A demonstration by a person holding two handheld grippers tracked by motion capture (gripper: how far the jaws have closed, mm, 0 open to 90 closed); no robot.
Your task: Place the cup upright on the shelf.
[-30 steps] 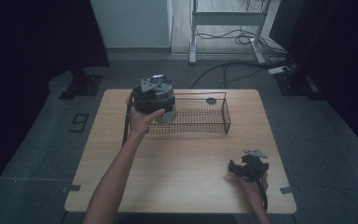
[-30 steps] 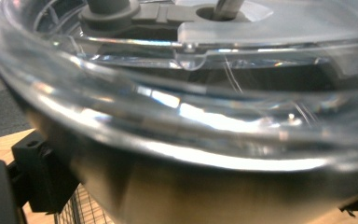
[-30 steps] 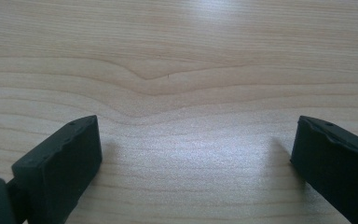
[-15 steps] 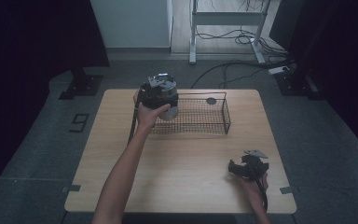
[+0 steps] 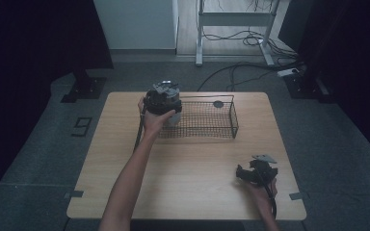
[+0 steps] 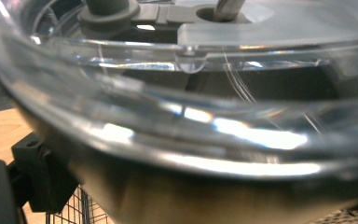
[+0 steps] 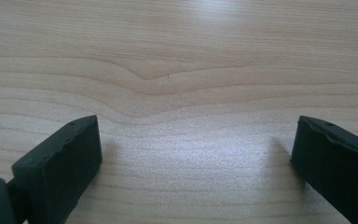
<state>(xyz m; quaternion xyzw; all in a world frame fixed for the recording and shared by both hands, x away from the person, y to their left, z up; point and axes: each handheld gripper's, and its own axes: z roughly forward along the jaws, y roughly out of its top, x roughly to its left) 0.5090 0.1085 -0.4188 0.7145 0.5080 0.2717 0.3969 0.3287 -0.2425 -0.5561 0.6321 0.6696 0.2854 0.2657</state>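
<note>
My left gripper (image 5: 167,107) is raised over the left end of a black wire basket (image 5: 234,126), shut on a clear round container (image 5: 174,117). In the left gripper view the container's glassy wall (image 6: 205,130) sits very close, with a clear lid and grey fittings (image 6: 107,9) on top. One black finger (image 6: 37,172) shows at the lower left beside it. My right gripper (image 5: 241,174) rests low at the table's near right. It is open: its fingers (image 7: 58,163) stand wide apart over bare wood, with nothing between them.
The basket stands at the back middle of the wooden table (image 5: 192,163). A small dark disc (image 5: 218,104) lies by the basket's far rim. Beyond the table are a metal frame's legs (image 5: 200,33) and cables (image 5: 250,72) on the grey floor.
The left hand with the container has shifted a little to the right over the basket's left end. The right gripper has stayed where it was.
</note>
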